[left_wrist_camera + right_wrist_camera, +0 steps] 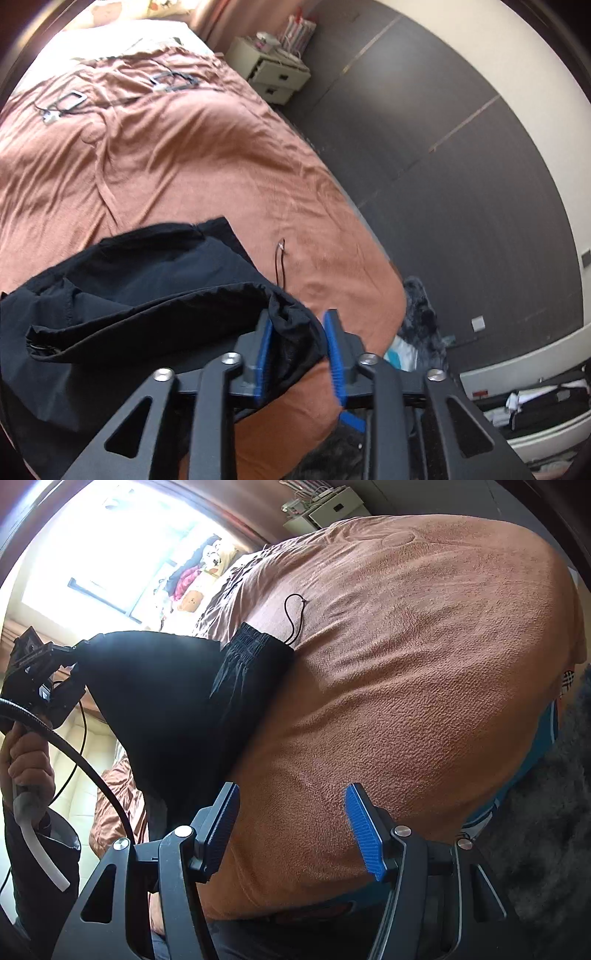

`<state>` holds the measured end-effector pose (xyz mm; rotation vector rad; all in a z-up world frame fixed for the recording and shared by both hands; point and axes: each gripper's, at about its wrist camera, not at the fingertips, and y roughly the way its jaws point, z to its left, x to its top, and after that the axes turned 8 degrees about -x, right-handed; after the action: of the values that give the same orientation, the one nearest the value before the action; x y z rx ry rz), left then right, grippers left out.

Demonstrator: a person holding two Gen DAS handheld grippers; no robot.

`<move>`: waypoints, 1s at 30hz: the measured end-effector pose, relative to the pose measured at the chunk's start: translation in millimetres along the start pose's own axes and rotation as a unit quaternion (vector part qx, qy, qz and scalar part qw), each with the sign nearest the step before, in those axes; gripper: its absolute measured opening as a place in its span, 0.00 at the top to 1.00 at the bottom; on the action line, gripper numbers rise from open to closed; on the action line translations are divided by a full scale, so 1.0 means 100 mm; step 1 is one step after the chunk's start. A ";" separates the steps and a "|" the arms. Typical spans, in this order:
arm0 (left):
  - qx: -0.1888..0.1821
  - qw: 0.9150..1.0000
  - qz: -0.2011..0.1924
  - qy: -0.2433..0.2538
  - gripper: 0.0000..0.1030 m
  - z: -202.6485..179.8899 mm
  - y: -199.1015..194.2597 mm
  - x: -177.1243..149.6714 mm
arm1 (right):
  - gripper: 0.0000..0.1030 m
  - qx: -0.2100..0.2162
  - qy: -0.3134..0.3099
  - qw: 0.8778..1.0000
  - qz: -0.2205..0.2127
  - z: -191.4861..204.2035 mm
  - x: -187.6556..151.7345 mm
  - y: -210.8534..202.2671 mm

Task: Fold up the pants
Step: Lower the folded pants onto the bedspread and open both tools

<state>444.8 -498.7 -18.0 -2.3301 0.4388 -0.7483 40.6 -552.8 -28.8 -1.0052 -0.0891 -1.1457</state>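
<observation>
A cream two-drawer nightstand (275, 72) stands beside the far edge of the brown-covered bed (192, 155); plush toys (207, 572) sit near its head.

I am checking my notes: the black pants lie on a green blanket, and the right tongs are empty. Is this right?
Not quite. The blanket is orange-brown, not green, as the right wrist view shows. The rest holds: the black pants lie on it, and the right tongs are empty.
</observation>
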 end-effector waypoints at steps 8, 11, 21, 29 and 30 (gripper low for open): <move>0.025 0.999 0.017 -0.011 0.34 0.23 -0.18 -0.29 | 0.44 0.003 -0.012 1.000 0.007 0.07 0.03 0.08; 0.048 0.999 0.000 -0.016 0.33 0.36 -0.43 -0.41 | 0.44 0.010 -0.021 1.000 0.010 0.12 0.04 0.12; 0.112 0.989 -0.074 -0.056 0.33 0.97 -1.57 -0.95 | 0.44 0.020 -0.080 0.997 0.011 0.43 0.19 0.24; 0.136 0.979 -0.122 -0.091 0.33 1.45 -2.18 -1.51 | 0.44 0.008 -0.139 0.990 0.002 0.76 0.40 0.36; 0.139 0.977 -0.126 -0.096 0.33 1.51 -2.21 -1.58 | 0.44 0.006 -0.146 0.989 0.001 0.81 0.44 0.38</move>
<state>438.7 -187.6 -29.1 -2.1856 -0.0485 -0.6445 123.8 -525.7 17.7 -1.1569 -0.3282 -0.9876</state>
